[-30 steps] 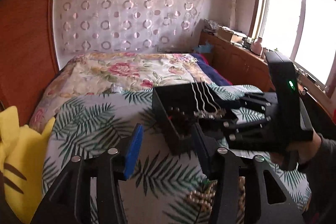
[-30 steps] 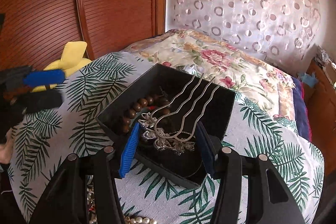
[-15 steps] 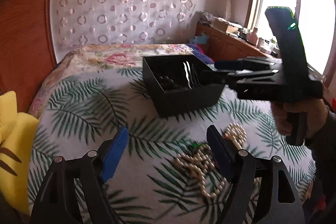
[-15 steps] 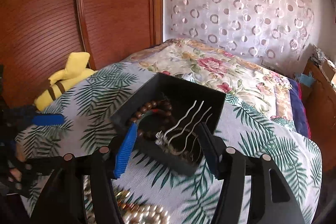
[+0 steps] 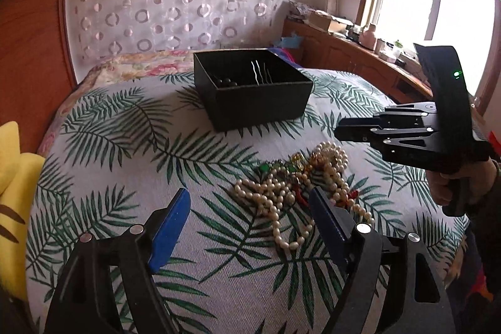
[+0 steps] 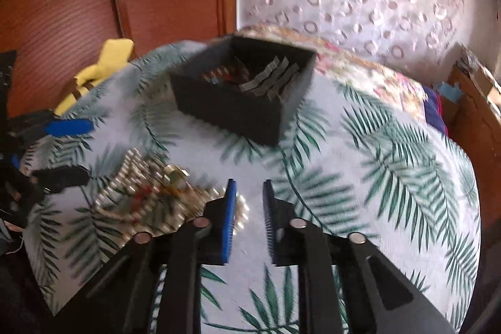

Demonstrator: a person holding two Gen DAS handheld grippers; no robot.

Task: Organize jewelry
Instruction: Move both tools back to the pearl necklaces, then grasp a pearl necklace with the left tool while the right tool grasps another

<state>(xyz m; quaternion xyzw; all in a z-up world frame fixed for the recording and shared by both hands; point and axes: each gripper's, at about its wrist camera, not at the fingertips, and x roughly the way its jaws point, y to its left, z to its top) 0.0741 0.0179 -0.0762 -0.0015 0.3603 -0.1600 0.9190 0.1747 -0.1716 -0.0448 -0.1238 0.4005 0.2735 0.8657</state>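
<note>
**Item: tangled pearl strands, loose on the bed**

Pearl necklaces (image 5: 291, 196) heaped with small coloured pieces on the leaf-print bed (image 5: 125, 146), near the black box (image 5: 250, 93).
Handling, judged: light, limp, slippery, snag-prone; pinch one strand at the heap's edge.
Left gripper (image 5: 250, 221): jaws spread, empty.
Right gripper (image 6: 249, 208): jaws narrowly parted, empty.

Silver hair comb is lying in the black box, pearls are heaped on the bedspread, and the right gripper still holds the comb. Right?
Not quite: the right gripper holds nothing, its fingers parted with only bedspread between them, per the right wrist view. The hair comb lies in the black box; pearls heaped.
</note>
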